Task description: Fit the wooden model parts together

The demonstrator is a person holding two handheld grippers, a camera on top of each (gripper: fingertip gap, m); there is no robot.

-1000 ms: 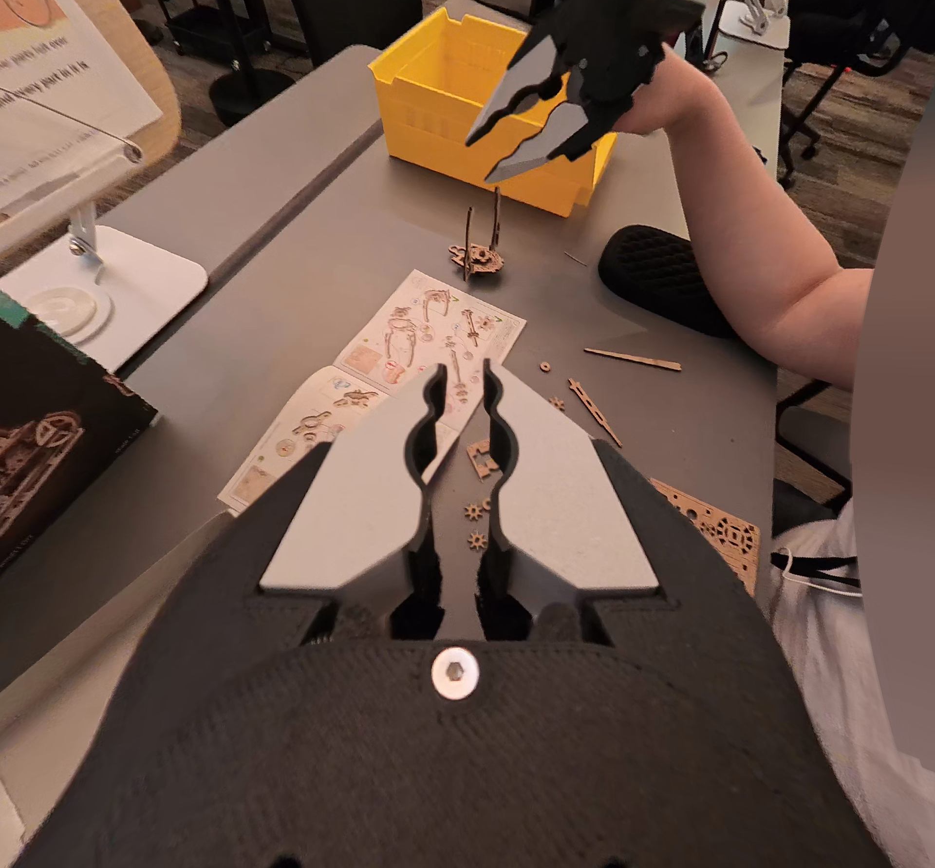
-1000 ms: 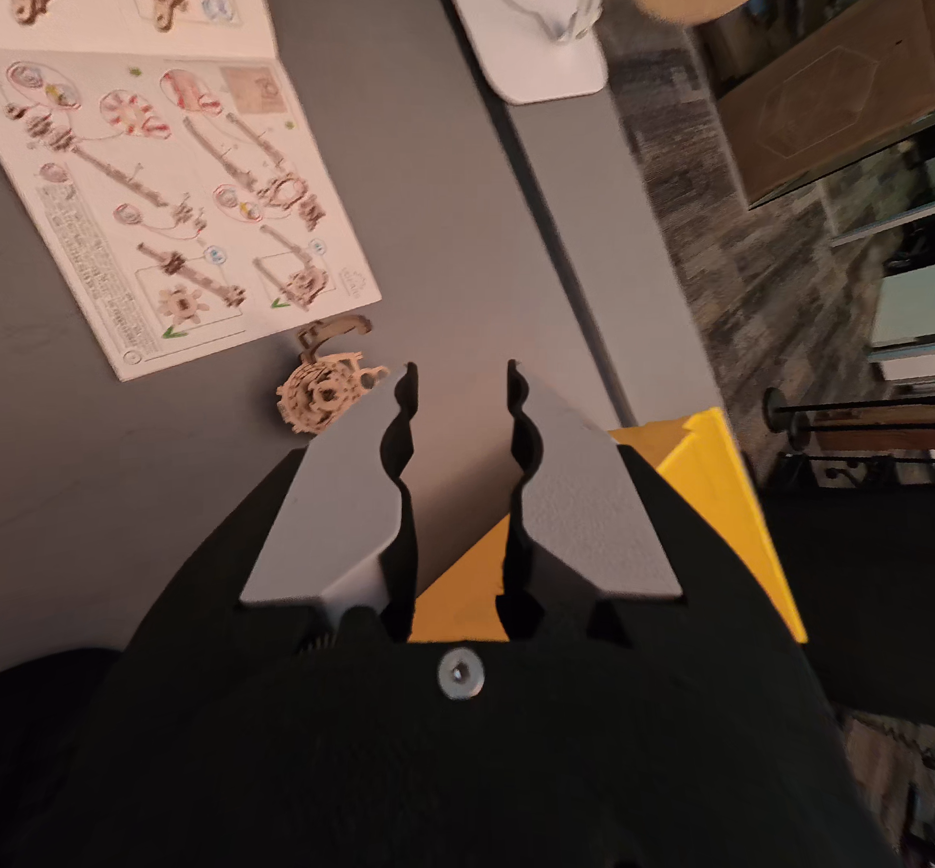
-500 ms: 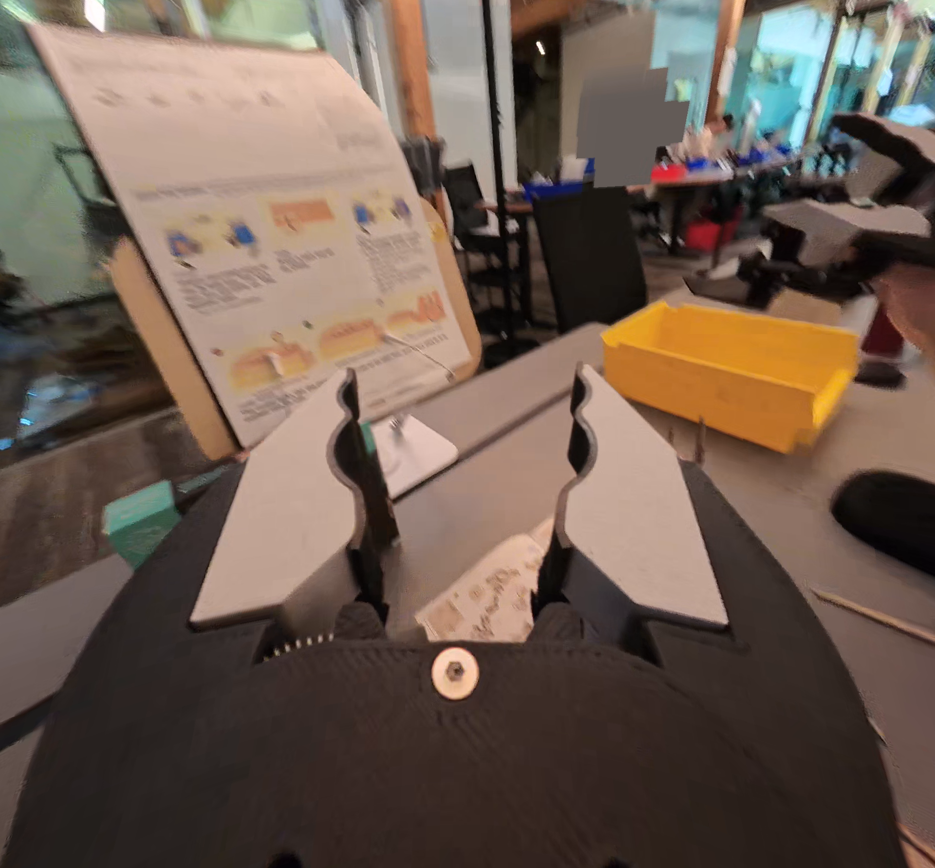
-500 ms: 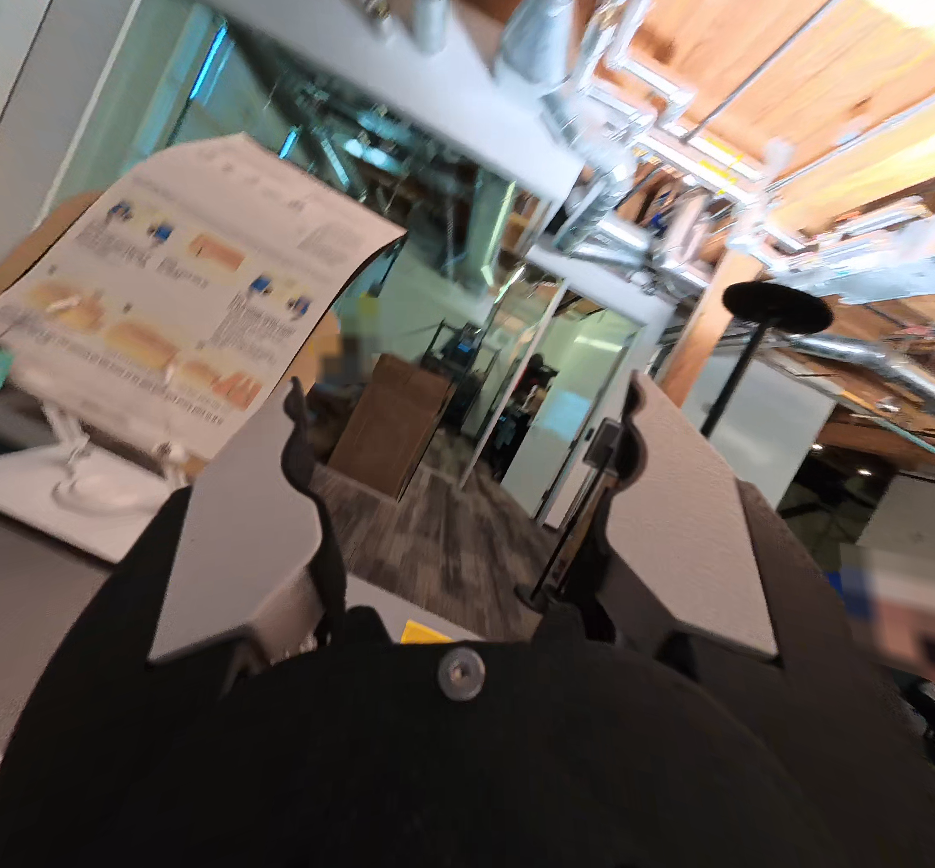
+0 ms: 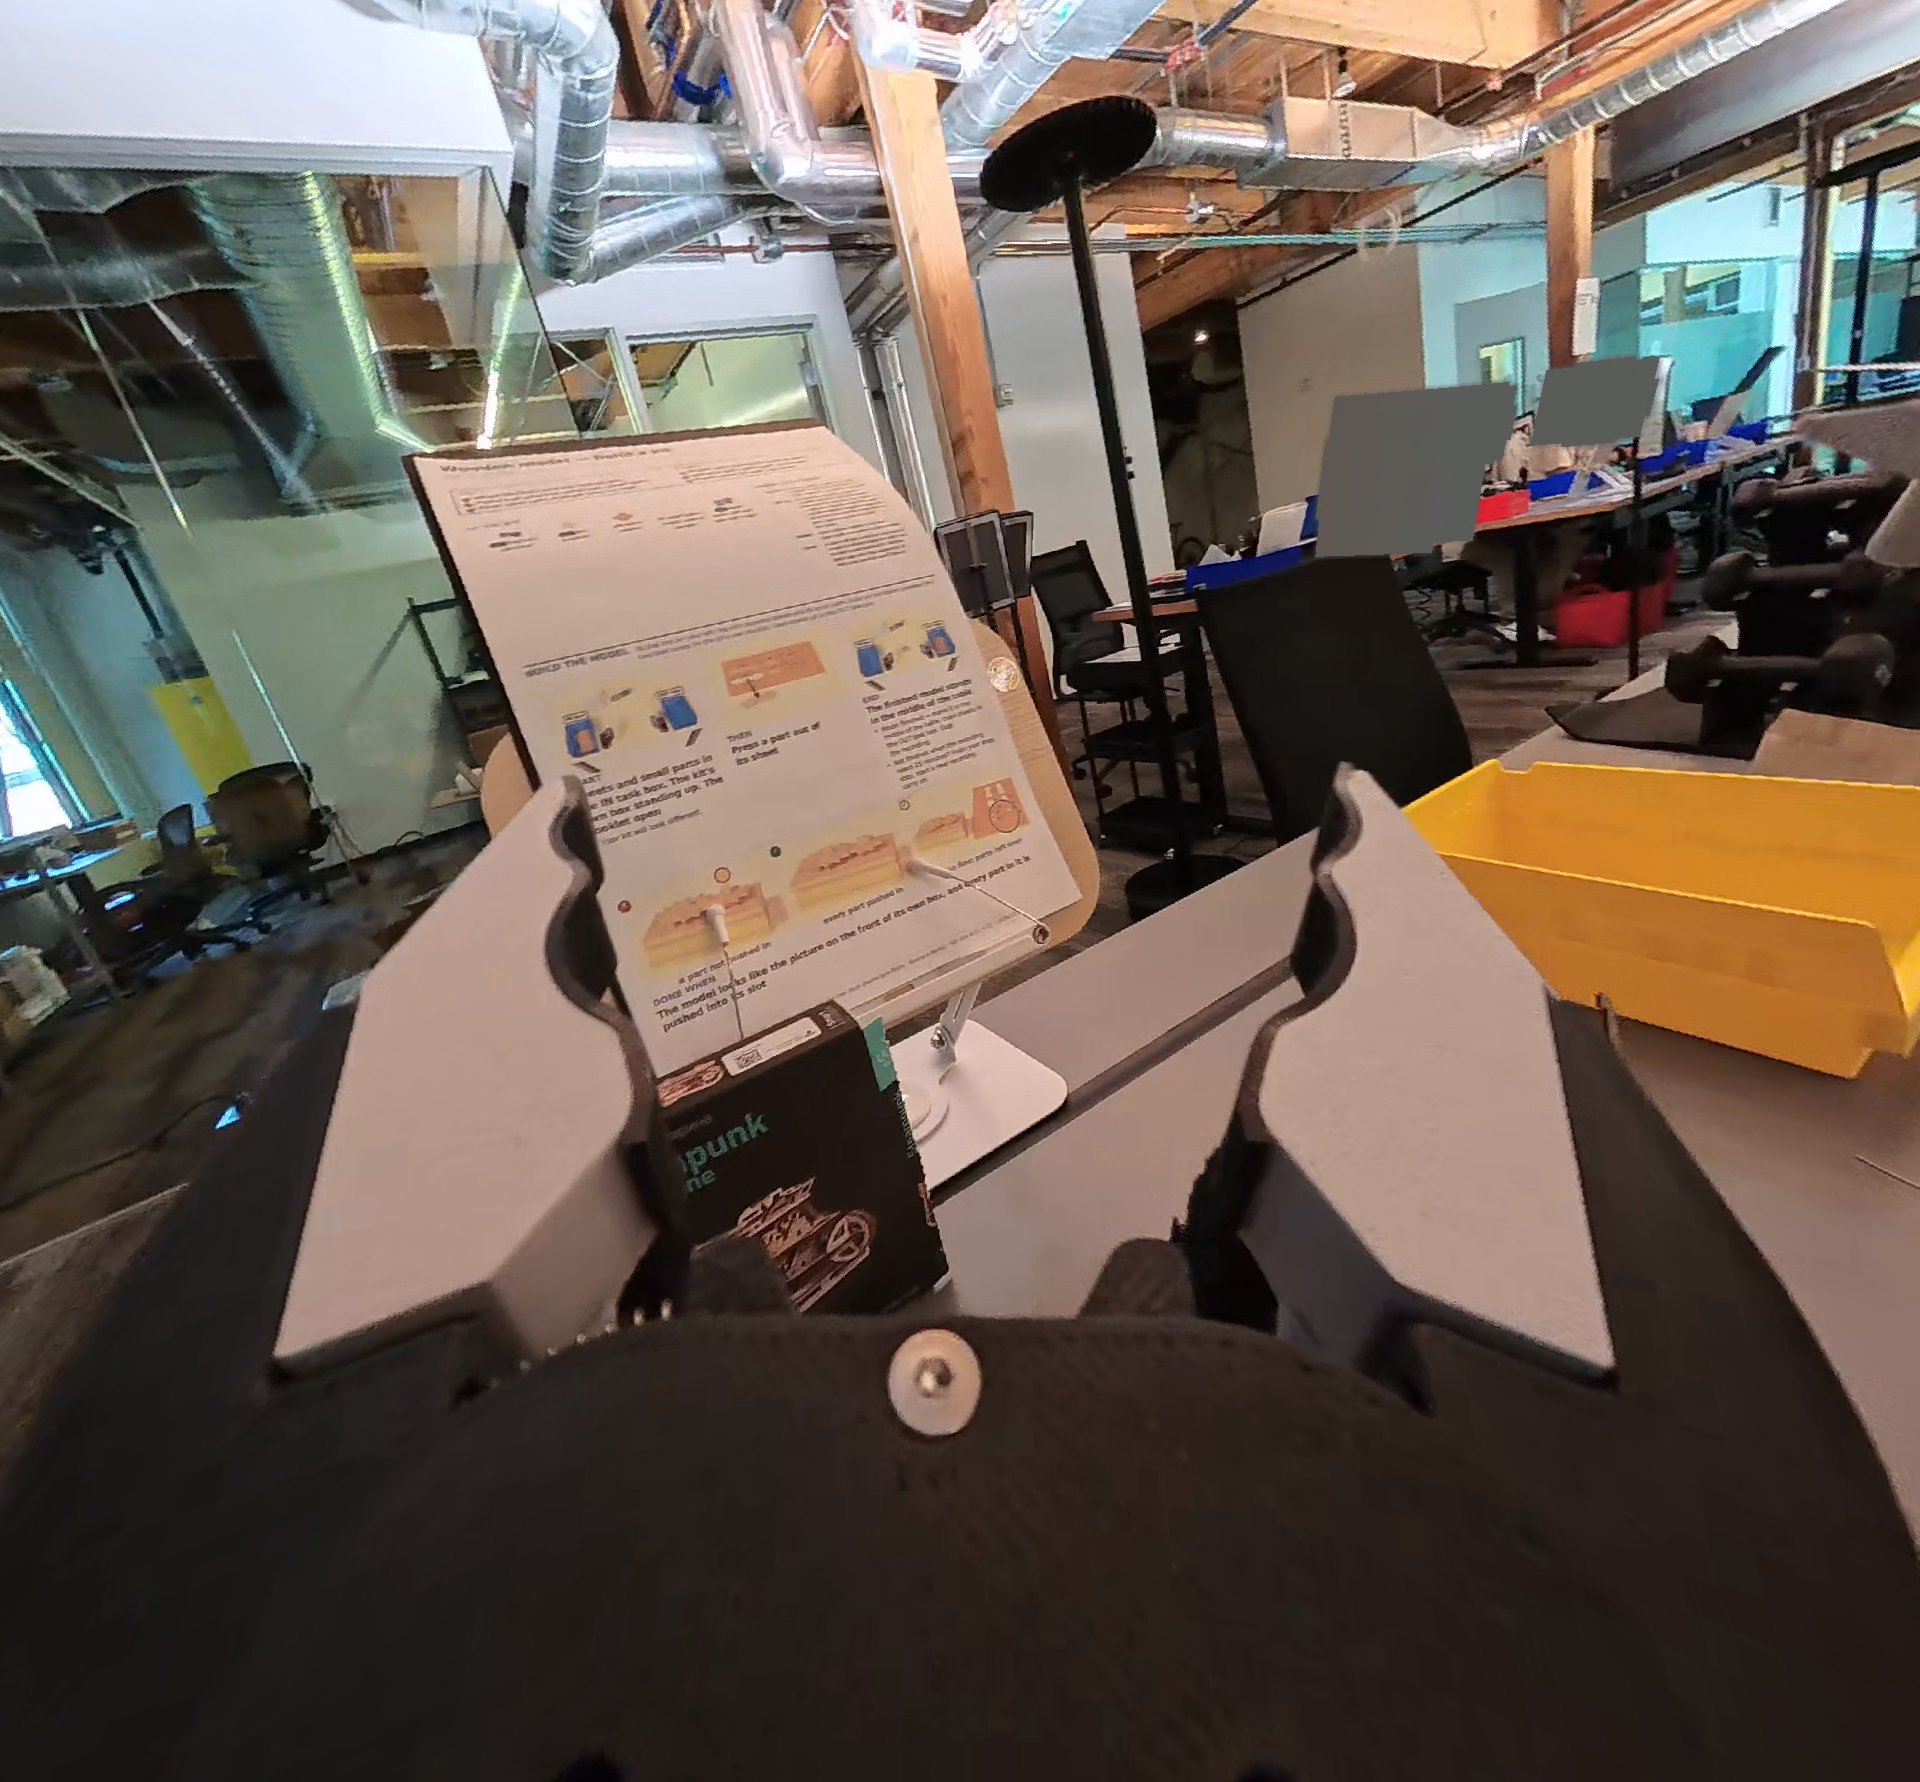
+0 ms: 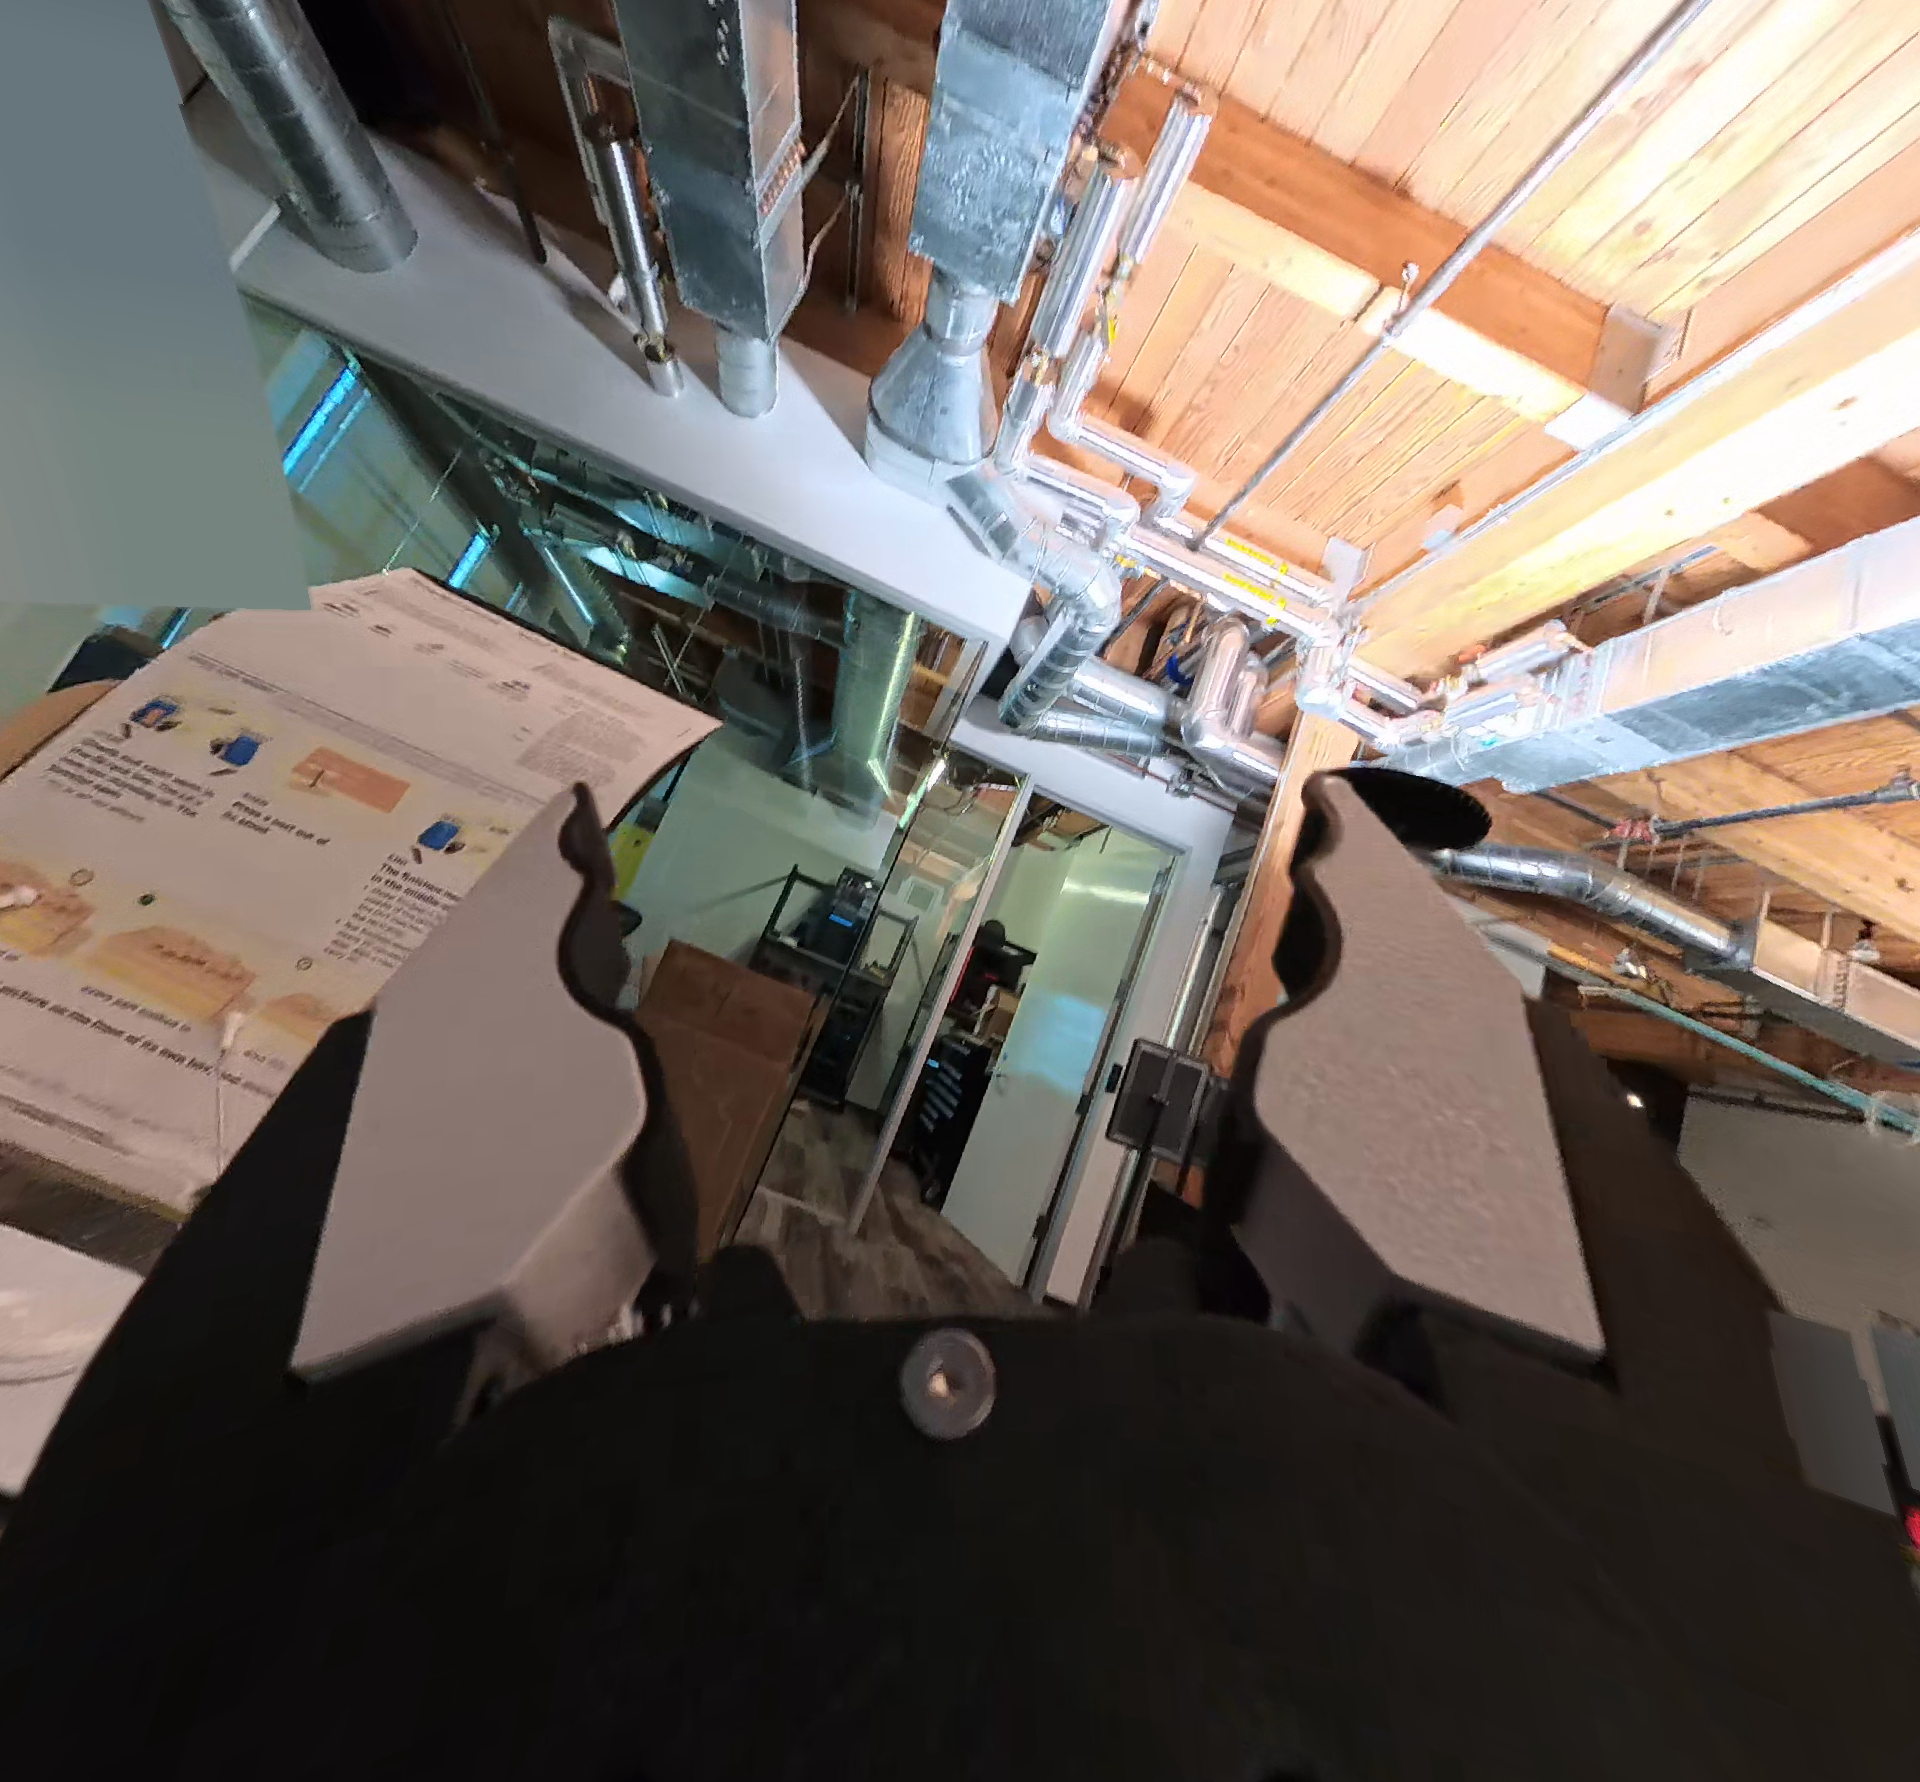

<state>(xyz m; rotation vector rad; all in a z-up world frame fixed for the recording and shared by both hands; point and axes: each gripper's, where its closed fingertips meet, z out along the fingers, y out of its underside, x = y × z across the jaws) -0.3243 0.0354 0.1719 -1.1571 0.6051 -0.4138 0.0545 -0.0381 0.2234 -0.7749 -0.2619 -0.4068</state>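
Both grippers raised and spread wide, away from the wooden parts

Since a second ago the left gripper has tipped up from the table and its jaws have gone from nearly closed to released, empty; it now faces the printed instruction sheet on its stand at frame centre, the dark kit box low between the fingers, and the yellow bin at right. The right gripper, earlier over the booklet and the small wooden assembly, now points at ceiling ducts and beams, jaws wide, holding nothing, the sheet at left. Sheet and box carry writing. No wooden model parts show in either view.
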